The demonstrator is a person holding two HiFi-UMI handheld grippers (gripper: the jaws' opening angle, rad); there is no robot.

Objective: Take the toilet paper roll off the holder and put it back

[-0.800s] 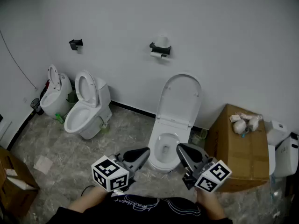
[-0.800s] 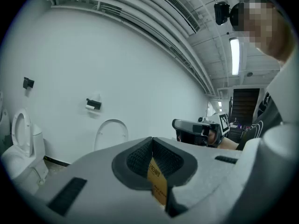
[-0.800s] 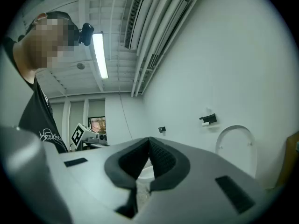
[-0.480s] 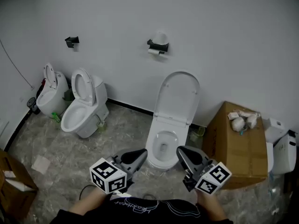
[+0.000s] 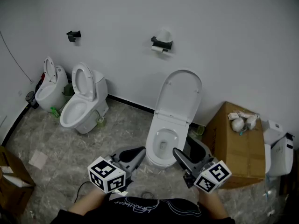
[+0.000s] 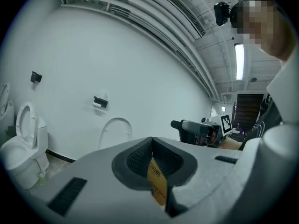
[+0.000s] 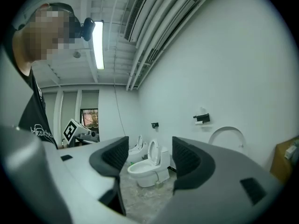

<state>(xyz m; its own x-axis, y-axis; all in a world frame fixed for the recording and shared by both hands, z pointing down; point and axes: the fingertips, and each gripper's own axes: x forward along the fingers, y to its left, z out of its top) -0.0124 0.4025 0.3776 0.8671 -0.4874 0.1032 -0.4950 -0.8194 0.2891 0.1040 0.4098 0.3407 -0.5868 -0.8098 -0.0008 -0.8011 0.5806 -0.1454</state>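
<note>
The left tongs (image 5: 138,152) are closed with nothing in them. The right tongs (image 5: 186,148) stand apart, empty. Well beyond both, the toilet paper roll (image 5: 162,36) sits on its holder (image 5: 164,44), on the wall above the toilet (image 5: 170,125). Removal looks not yet begun; everything remains.

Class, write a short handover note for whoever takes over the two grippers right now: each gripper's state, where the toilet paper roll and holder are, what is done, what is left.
Left gripper: jaws together, holding nothing.
Right gripper: jaws apart, empty.
Both are low, close to the body, well short of the wall.
Toilet paper roll: on its black holder, on the wall above the open toilet.
Done: nothing yet, by the look of it; the roll sits on the holder.
Left: reach the holder, take the roll off, put it back.
</note>
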